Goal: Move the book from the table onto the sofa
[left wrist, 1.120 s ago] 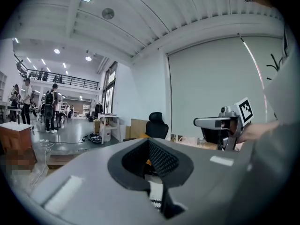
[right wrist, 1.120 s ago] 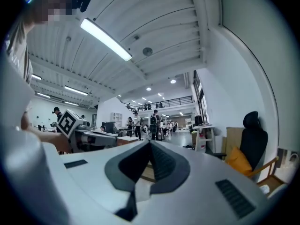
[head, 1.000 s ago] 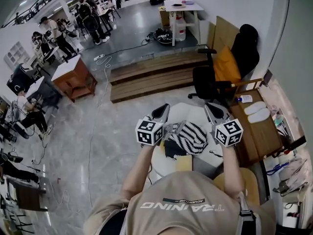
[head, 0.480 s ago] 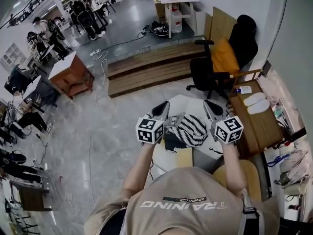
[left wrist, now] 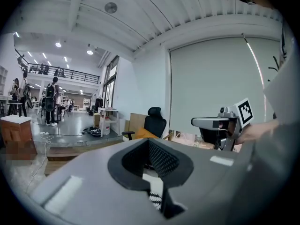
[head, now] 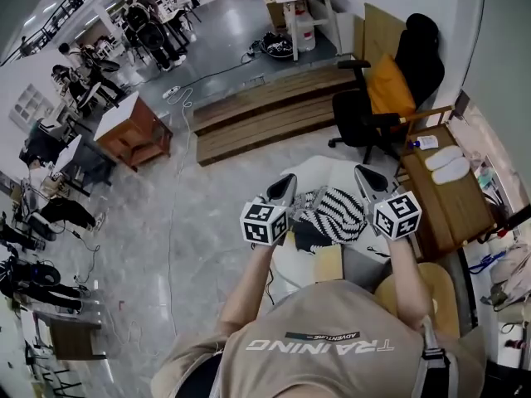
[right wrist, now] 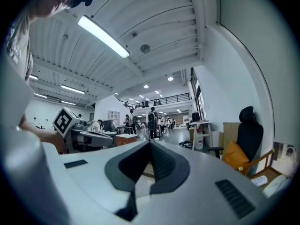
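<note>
Hovering grippers: left gripper (head: 286, 182) and right gripper (head: 365, 174) sit side by side at lower centre of the head view, above the white table (head: 325, 171), tips aimed toward the top of the frame.
Left gripper jaws: pressed together, nothing between them.
Right gripper jaws: pressed together, nothing between them.
Table contents: 3 items lie between the 2 grippers: a black-and-white striped item (head: 340, 214), a dark flat item (head: 309, 237) and a tan flat item (head: 328, 264).
Book: on the table, judged to be 1 of the 2 flat items; which one cannot be told.
Key relation: the items lie below the grippers and back from the tips, toward the bottom of the frame. The dark item is nearer the left gripper and the striped item nearer the right gripper.
Long axis: not readable, as the items overlap.
Sofa: not identified in any view.
Writing: the shirt (head: 332, 363) shows "TRAINING", upside down in the frame, with a smaller "ADVENTURE".
Marker cubes: square black-and-white codes, no legible words.
</note>
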### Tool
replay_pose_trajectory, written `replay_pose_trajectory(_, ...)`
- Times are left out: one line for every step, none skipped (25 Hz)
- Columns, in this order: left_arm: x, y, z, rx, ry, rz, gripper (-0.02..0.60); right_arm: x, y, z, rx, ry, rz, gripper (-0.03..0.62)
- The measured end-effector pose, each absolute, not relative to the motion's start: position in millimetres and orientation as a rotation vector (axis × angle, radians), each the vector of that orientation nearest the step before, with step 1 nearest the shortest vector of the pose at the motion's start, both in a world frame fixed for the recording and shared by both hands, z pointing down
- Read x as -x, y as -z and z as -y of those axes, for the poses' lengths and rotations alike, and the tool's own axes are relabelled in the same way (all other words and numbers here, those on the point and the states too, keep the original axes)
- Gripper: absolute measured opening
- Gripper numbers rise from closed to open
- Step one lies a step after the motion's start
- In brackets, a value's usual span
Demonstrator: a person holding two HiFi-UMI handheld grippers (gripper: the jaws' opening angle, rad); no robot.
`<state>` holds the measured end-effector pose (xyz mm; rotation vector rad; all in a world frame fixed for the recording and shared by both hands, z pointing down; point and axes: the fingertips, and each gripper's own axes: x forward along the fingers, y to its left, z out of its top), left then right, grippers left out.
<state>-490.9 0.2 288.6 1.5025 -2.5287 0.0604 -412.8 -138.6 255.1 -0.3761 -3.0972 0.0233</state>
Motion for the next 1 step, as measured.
replay_pose_trajectory(491.6,-288.5,0.2,-1.496,-0.061,2.531,0.006,412.7,-255.3,140.5,0.369,-0.022,3.098,0.005)
